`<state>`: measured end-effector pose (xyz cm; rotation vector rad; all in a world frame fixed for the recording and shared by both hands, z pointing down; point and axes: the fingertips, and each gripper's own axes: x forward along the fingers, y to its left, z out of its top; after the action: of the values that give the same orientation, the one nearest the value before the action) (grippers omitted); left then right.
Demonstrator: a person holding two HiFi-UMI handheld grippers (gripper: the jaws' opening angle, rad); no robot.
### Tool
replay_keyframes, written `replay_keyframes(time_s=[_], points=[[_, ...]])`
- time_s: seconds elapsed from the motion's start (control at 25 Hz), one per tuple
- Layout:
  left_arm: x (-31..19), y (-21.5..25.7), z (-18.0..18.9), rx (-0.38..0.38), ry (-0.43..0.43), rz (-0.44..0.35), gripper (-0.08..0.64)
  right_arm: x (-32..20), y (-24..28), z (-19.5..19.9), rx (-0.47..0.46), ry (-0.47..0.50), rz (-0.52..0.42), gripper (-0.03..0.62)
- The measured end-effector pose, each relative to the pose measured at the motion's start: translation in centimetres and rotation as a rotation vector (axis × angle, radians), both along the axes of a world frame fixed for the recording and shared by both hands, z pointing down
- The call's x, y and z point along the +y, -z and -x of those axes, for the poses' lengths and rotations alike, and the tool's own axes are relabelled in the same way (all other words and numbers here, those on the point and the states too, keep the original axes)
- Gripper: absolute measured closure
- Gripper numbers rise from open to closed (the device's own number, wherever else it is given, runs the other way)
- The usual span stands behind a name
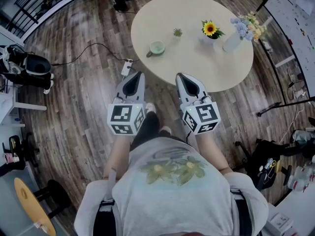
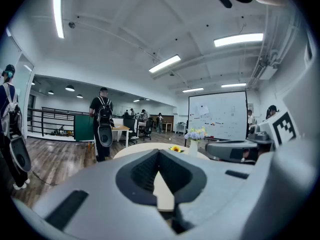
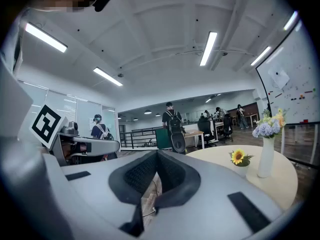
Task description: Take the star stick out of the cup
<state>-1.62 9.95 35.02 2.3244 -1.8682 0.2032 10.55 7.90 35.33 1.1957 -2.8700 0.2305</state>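
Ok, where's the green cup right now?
In the head view the green cup sits on the round table, near its left front edge, left of a small spiky green thing and the sunflower pot.

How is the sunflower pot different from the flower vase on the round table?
The sunflower pot is short and squat; the flower vase is tall and slim. The pot holds one yellow sunflower; the vase a pale blue and yellow bunch. Both are white and stand upright on the round table.
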Motion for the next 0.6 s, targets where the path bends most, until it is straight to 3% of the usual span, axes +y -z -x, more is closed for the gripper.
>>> replay_keyframes(time_s=[0.6], points=[[-3.8, -1.3, 0.3, 0.018, -0.010, 0.031, 0.557, -3.8, -0.8, -0.2, -0.046, -0.026, 0.034, 0.574]])
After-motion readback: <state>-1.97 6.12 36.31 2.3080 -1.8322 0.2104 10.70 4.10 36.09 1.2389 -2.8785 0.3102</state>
